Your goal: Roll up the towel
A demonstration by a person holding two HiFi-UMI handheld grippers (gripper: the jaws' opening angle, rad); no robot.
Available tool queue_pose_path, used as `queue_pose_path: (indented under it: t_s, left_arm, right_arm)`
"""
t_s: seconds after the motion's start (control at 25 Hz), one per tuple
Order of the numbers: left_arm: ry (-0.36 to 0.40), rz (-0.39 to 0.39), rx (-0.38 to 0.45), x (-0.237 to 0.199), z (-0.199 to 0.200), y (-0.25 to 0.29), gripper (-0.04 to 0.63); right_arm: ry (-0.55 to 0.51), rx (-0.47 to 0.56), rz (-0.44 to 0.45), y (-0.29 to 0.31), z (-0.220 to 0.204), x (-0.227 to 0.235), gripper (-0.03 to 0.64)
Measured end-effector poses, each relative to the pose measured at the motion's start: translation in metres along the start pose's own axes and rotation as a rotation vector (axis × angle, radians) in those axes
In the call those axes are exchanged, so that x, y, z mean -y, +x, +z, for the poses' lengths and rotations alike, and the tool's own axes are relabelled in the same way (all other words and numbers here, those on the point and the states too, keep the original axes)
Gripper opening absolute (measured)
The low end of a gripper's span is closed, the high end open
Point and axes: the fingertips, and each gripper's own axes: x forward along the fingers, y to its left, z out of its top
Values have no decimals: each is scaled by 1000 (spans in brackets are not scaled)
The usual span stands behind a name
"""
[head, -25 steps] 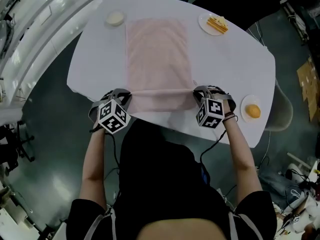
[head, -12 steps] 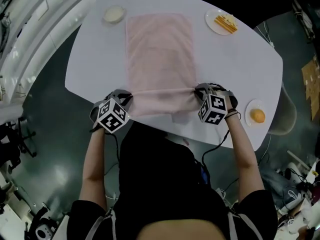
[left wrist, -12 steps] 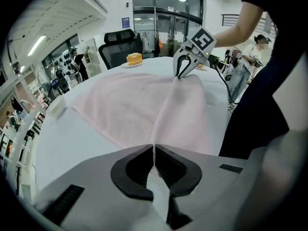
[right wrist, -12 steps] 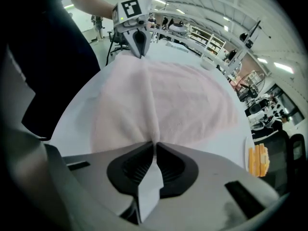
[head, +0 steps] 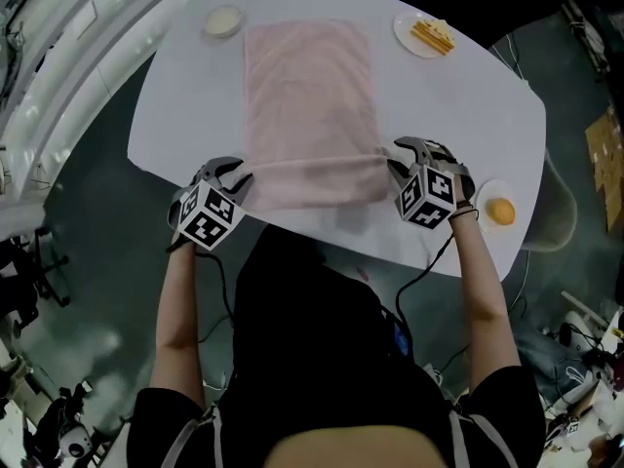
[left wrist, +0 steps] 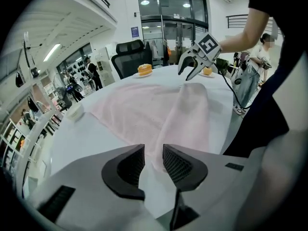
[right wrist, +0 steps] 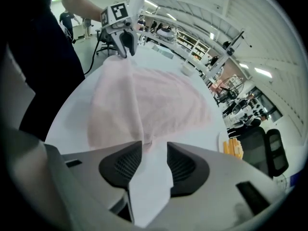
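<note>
Towel [head: 310, 96], pink, lies lengthwise on white table [head: 458, 115], near end turned over into low fold close to table's near edge. Left gripper [head: 235, 175] at fold's left end, right gripper [head: 399, 156] at right end. Both sets of jaws have just been opening and now stand spread, pads off cloth, fold's corner at mouth of each gap. Small bowl [head: 223, 20] and plate of yellow food [head: 426, 35] sit beyond towel's far corners — plate with orange item [head: 498, 211] just beside right gripper.
</note>
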Motion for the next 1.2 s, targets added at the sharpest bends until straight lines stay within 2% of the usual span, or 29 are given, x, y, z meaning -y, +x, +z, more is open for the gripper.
queue_pose_path:
  t_s: [0.28,0.56,0.84,1.0,1.2]
  left_arm:
    - [26,77,17,8,-10,-38,123]
    - [80,73,38,52,-20,-57,123]
    - [118,61,40,92,-30,-50,123]
    - [141,73,16,96,-36,-41,123]
    - [164,57,-32,87,-36,-24,137]
  right_arm:
    - [-23,-9,-58,-36,-9,-23,175]
    - [-29,-2,-82,-58,-12,-69,175]
    - [-49,33,-88,-70,-2,-106,175]
    - [-91,49,-68,-64,11,-121,175]
    - [-129,42,-27,-43,17,-120,175]
